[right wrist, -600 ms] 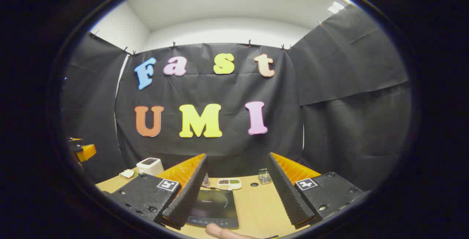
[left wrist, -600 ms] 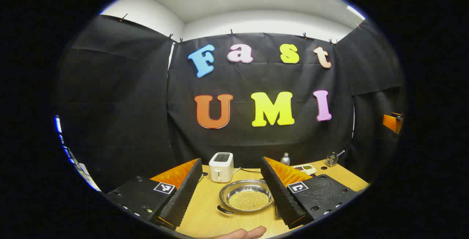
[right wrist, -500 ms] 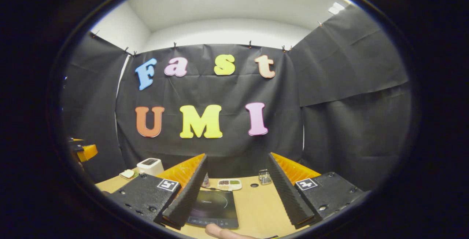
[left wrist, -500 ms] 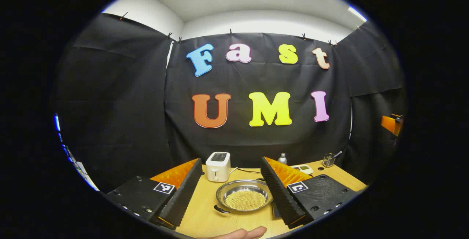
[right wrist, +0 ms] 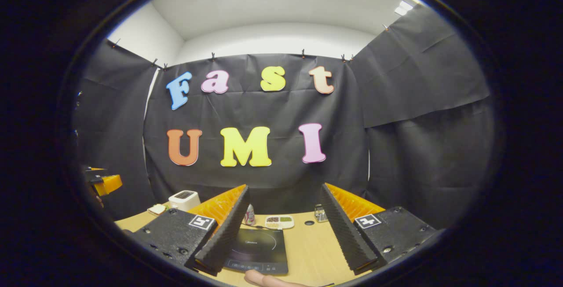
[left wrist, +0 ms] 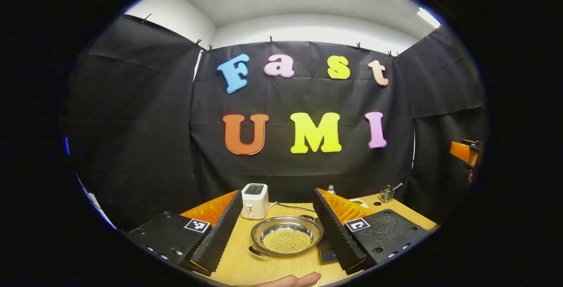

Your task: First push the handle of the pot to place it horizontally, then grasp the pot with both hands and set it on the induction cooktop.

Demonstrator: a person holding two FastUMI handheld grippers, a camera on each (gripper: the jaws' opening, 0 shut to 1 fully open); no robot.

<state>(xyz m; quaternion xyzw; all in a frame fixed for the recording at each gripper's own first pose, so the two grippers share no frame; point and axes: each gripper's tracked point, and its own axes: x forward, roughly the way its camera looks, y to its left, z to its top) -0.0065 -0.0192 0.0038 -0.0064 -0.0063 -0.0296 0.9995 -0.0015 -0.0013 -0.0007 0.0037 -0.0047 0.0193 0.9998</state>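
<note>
table (left wrist: 246,265): wooden, held everything | induction cooktop (right wrist: 259,249): flat, bare, just past right gripper (right wrist: 281,238), fingers wide, holding nothing | pot (left wrist: 286,239): shiny, grains inside, in front of toaster (left wrist: 254,201), between wide empty fingers of left gripper (left wrist: 277,229) | handle (left wrist: 257,252): small, on pot's near-left side | risk: a hard push could slide the pot or spill grains.

One pot (left wrist: 286,238) with two handles, lower centre of the left gripper view — one toaster (left wrist: 254,200) behind it, upper left. One induction cooktop (right wrist: 259,250) at lower centre of the right gripper view, one divided dish (right wrist: 279,221) above it — and one desk (right wrist: 314,247) under all.
</note>
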